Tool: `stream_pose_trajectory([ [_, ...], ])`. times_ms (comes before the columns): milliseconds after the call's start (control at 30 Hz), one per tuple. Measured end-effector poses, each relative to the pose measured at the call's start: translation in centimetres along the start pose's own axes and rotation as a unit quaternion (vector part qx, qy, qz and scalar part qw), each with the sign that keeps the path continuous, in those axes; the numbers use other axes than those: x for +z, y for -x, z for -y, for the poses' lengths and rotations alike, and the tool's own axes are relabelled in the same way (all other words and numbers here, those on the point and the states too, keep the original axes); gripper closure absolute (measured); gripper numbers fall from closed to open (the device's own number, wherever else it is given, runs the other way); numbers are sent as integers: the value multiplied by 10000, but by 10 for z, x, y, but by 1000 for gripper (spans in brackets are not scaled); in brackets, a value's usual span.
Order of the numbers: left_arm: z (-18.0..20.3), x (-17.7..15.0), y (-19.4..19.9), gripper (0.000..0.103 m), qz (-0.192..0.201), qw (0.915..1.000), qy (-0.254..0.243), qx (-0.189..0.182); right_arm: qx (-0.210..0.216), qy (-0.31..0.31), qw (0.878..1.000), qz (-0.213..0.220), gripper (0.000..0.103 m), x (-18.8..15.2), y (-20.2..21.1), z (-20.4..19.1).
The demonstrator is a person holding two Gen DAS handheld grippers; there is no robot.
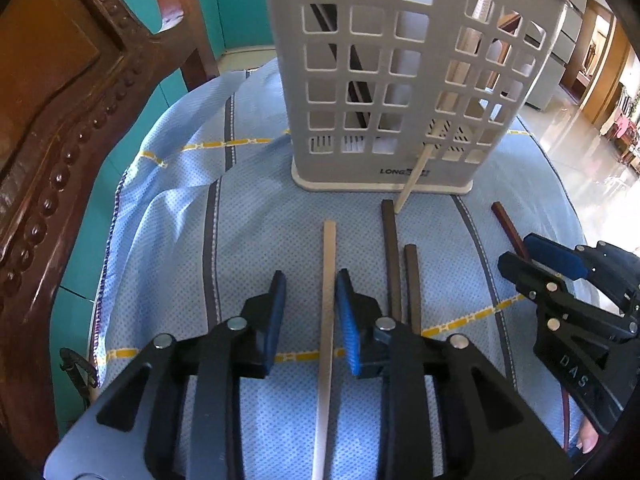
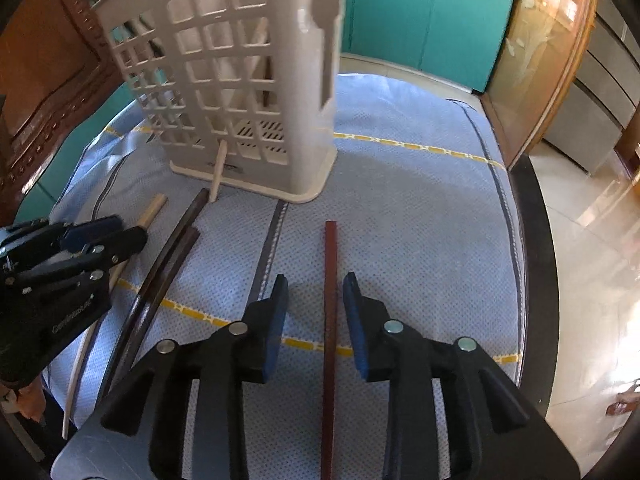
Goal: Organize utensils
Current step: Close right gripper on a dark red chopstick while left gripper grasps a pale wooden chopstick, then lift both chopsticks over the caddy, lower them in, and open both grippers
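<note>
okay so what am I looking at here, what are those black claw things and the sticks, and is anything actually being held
These are two hand-held grippers a person carries, each with a camera looking along its fingers. The left gripper straddles a pale chopstick, fingers open. The right gripper straddles a reddish-brown chopstick, also open. Nothing is held. Two dark chopsticks lie between them on the blue tablecloth. Behind stands a grey slotted utensil holder, with one pale stick poking out through its side.

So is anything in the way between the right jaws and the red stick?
No, nothing visible. The reddish chopstick lies on the cloth straight between the right gripper's open jaws, untouched.
</note>
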State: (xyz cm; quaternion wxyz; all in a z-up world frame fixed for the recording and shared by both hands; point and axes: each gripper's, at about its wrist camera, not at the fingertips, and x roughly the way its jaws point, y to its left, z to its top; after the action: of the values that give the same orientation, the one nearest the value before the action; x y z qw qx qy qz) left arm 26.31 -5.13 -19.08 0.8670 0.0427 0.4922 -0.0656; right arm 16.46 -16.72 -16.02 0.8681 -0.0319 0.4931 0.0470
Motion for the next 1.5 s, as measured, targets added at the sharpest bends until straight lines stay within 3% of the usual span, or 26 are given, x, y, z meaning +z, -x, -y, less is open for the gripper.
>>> stream_pose_trajectory([
  [367,-4,-7,2,75,5,10000,-31,-5,-50,-75,10000,29,73,3,-1,5],
  [433,-4,-8,4,75,9,10000,-35,2,-25,-107,9999,36,81,3,-1,7],
  [467,-4,-8,5,75,13,10000,-54,13,11,-122,9999,32,92,3,0,8],
  [500,-3,-8,5,77,18,10000,-71,4,51,-146,9999,20,96,3,0,9],
  [567,2,-9,8,94,31,9999,-110,-103,140,-221,9997,-2,96,3,1,11],
  [633,6,-10,9,96,83,9998,-198,-50,209,-277,9994,11,97,4,3,14],
  [800,6,-11,22,96,295,9994,-160,-109,327,-251,9982,442,97,6,33,17],
  [967,5,-10,70,96,892,9955,-238,-200,780,-159,9871,1387,97,-3,100,24],
  [1100,0,-12,129,96,1581,9862,-272,-419,1260,-307,9704,2038,96,-12,152,39],
  [1267,-13,-12,206,96,2551,9651,-139,-566,1663,-512,9525,2498,96,-5,200,48],
  [1500,-34,30,288,96,3445,9347,23,-875,1963,-559,9215,3305,96,68,263,55],
])
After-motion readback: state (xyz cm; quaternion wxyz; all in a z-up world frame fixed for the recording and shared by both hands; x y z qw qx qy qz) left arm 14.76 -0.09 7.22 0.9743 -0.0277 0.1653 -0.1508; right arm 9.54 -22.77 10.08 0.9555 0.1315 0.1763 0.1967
